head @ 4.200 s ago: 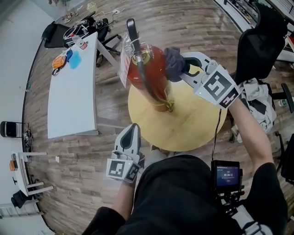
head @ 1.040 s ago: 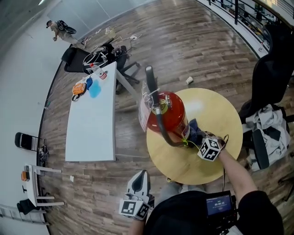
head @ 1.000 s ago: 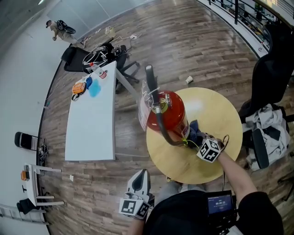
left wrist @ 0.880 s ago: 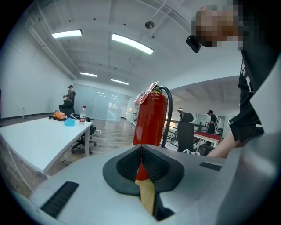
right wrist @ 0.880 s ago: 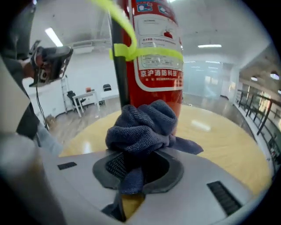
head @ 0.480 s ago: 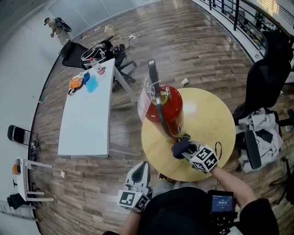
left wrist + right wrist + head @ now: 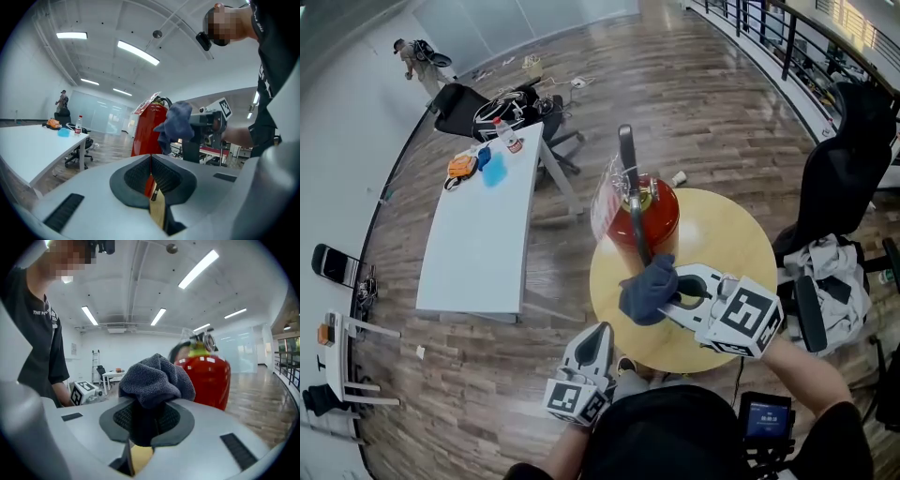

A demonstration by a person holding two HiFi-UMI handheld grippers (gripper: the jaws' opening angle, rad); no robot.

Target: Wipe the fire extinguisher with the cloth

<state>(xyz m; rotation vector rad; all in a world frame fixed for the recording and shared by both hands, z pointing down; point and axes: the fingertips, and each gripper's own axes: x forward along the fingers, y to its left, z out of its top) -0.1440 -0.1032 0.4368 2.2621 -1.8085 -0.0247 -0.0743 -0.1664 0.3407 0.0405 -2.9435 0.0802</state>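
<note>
The red fire extinguisher [image 7: 643, 212] stands upright on the round yellow table [image 7: 722, 246], its black hose hanging down its near side. My right gripper [image 7: 666, 292] is shut on a bunched dark grey-blue cloth [image 7: 648, 289], held up at the extinguisher's near side; contact cannot be told. In the right gripper view the cloth [image 7: 156, 373] fills the jaws, with the extinguisher [image 7: 207, 377] behind to the right. My left gripper [image 7: 599, 333] hangs low at the table's near edge, shut and empty. The left gripper view shows the extinguisher [image 7: 146, 126] and cloth [image 7: 176, 123] ahead.
A long white table [image 7: 478, 225] stands to the left, with a bottle and small orange and blue items at its far end. Black office chairs [image 7: 508, 108] stand beyond it. A chair piled with clothes [image 7: 827, 272] is at the right. A person [image 7: 414, 58] stands far off.
My right gripper has risen from the tabletop by the extinguisher's base, carrying the cloth up along its near side. The left gripper has barely moved.
</note>
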